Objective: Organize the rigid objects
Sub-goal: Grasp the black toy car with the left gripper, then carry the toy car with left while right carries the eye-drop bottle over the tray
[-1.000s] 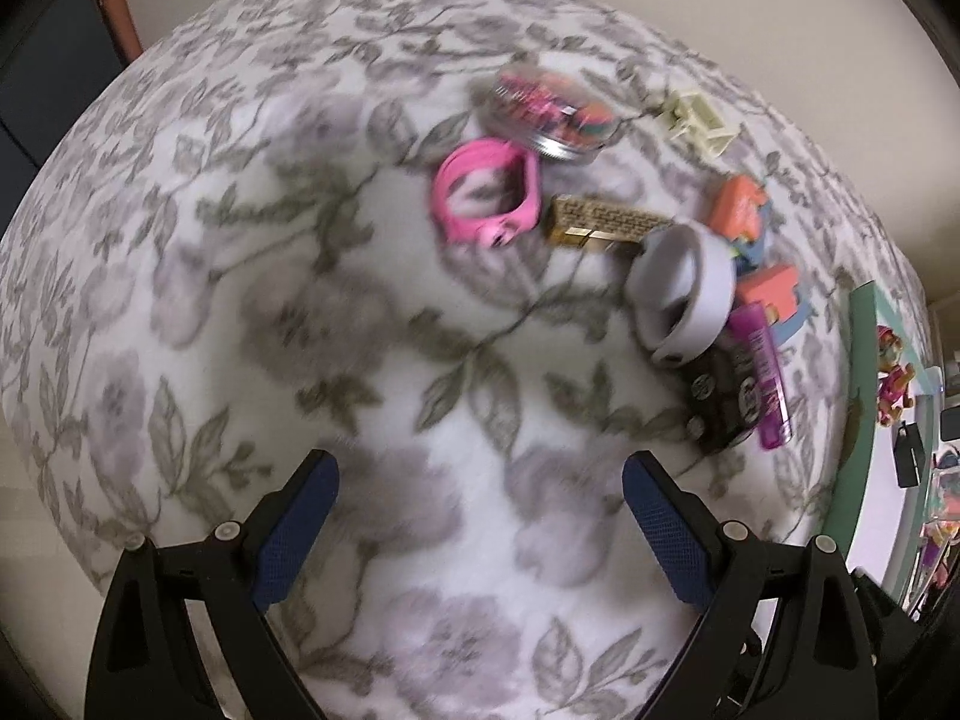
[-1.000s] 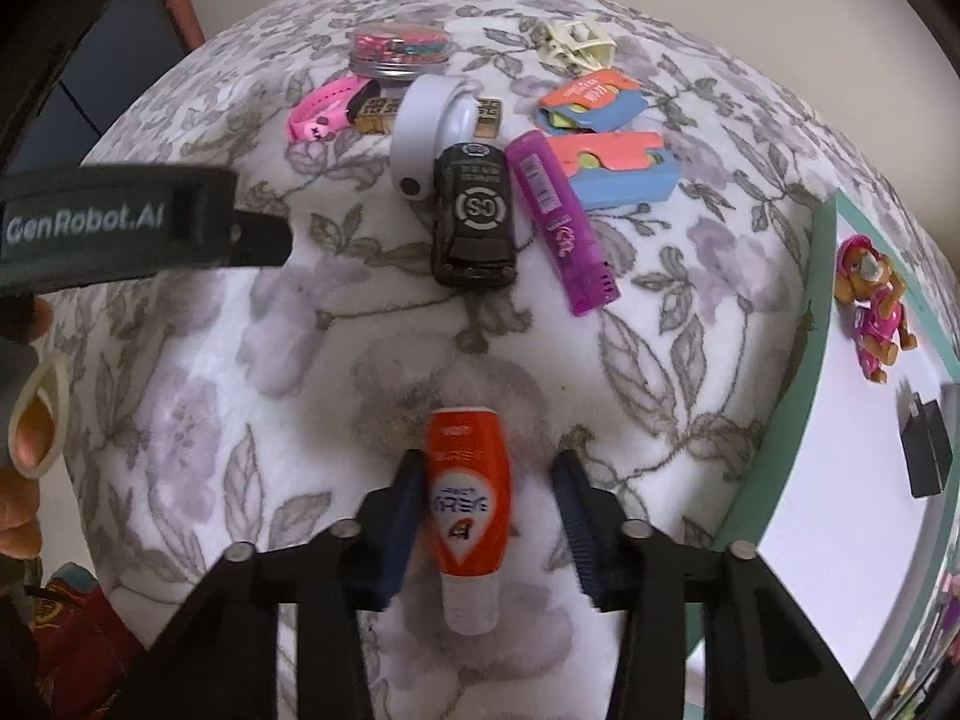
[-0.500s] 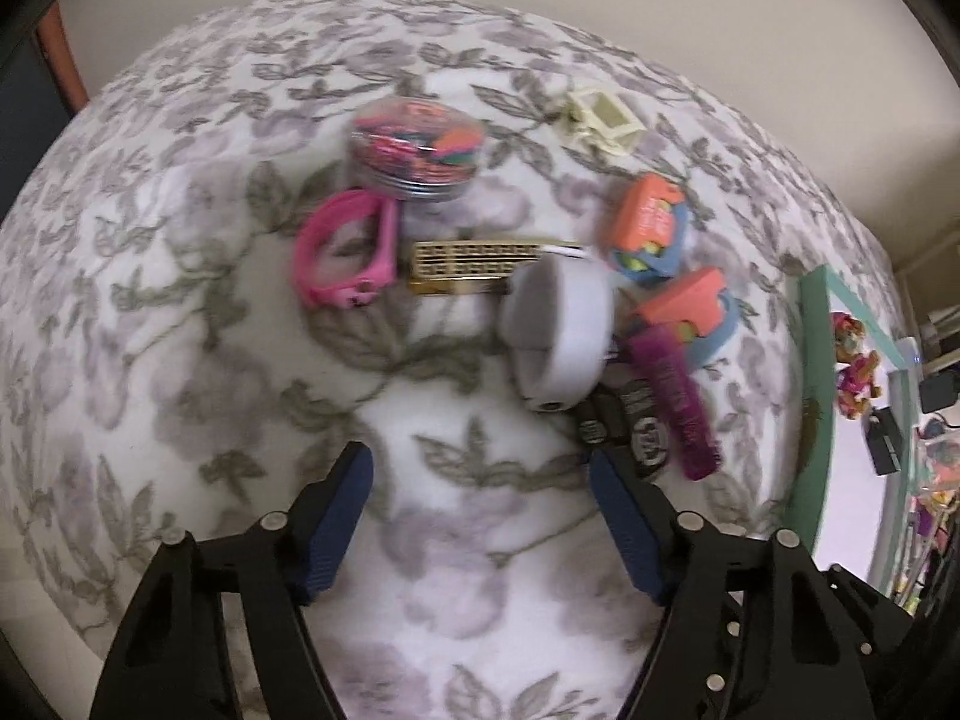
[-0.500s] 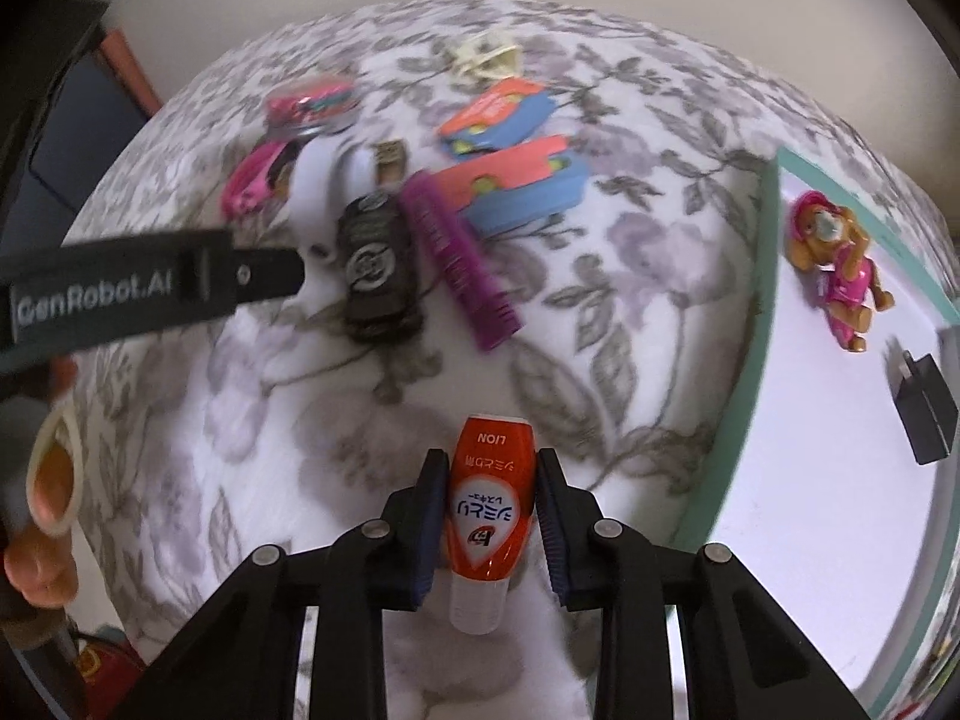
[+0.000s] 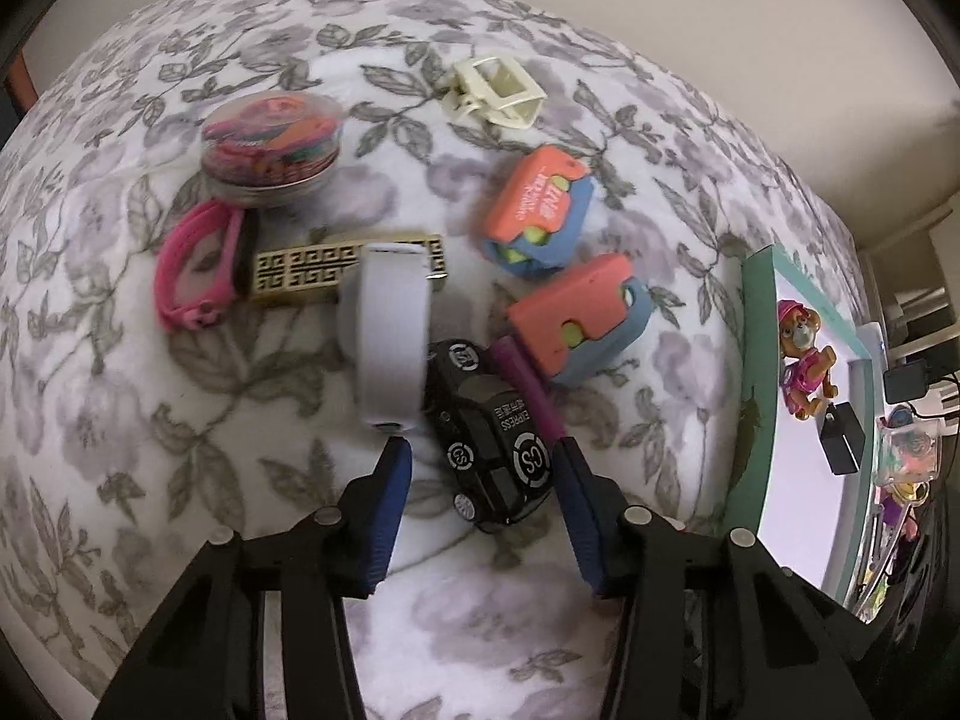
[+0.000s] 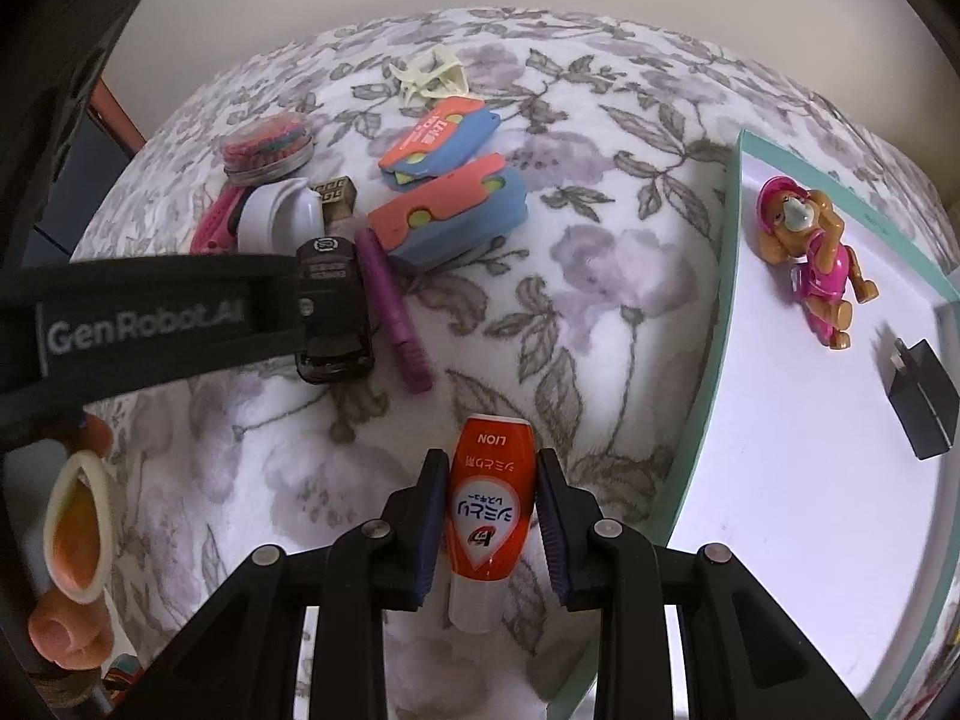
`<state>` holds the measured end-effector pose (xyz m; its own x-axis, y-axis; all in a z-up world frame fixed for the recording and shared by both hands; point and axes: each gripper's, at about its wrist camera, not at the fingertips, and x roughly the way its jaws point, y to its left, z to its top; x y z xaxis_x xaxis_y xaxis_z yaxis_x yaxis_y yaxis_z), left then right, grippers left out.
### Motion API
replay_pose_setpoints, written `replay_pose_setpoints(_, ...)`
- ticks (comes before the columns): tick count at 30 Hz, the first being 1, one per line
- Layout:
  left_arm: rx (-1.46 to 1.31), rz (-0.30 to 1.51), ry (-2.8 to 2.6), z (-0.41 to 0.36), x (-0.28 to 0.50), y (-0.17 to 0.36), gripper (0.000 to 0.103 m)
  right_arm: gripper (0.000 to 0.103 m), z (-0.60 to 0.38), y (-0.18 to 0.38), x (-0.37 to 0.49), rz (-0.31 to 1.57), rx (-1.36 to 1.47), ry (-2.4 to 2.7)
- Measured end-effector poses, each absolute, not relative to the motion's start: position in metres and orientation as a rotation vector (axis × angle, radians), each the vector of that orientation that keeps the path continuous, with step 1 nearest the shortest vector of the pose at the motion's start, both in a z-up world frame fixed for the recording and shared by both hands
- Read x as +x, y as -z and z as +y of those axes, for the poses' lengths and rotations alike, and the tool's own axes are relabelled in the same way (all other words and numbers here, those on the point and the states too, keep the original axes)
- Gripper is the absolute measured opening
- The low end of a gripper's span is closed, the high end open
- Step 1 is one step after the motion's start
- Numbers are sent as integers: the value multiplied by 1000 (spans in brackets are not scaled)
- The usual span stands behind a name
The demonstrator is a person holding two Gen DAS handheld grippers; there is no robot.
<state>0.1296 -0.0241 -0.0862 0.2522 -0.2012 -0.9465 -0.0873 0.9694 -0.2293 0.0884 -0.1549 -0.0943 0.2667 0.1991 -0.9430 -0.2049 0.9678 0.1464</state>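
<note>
The right gripper (image 6: 491,510) pinches the orange tube (image 6: 489,507). The left gripper (image 5: 483,495) is spread wide around the black toy car (image 5: 492,438).

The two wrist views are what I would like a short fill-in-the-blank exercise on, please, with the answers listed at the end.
1. The right claw is shut on an orange and white ____.
2. The open left claw straddles the rear of a black toy ____.
3. On the white tray lie a black charger and a toy ____ dressed in pink.
4. Beside the black toy lies a long stick whose colour is ____.

Missing words: bottle; car; dog; purple
</note>
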Motion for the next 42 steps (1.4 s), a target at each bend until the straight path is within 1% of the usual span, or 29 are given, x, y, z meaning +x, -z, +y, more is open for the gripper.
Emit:
replay_pose_setpoints(2, -253, 1322, 80, -34, 138, 87, 47, 31, -153, 95, 88, 1278, 1, -269)
replay_pose_setpoints(4, -262, 1325, 87, -41, 144, 92, 41, 31, -155, 97, 91, 1281, 3, -269)
replay_pose_setpoints(6, -268, 1324, 91, -48, 149, 95, 37, 31, -154, 99, 91, 1280, 6, -270)
replay_pose_setpoints(13, -237, 1318, 84, -62, 163, 107, 35, 31, -153, 99, 86, 1278, 19, -264)
replay_pose_setpoints(16, -237, 1317, 82, -57, 151, 99, 35, 31, -153, 100, 87, 1280, 28, -263)
replay_pose_setpoints(19, -220, 1314, 71, -45, 136, 85, 35, 31, -155, 94, 86, 1272, 45, -263)
replay_pose_setpoints(26, -246, 1257, 68, -35, 131, 55, 35, 30, -163, 67, 83, 1228, 103, -266)
replay_pose_setpoints(32, -252, 1138, 75, -32, 120, 3, 35, 30, -182, 16, 78, 1107, 170, -272)
replay_pose_setpoints(36, -247, 1067, 122, -44, 116, -34, 35, 30, -205, -21, 71, 1018, 174, -218)
replay_pose_setpoints(42, -194, 1023, 210, -88, 112, -63, 35, 30, -246, -56, 62, 927, 128, -87)
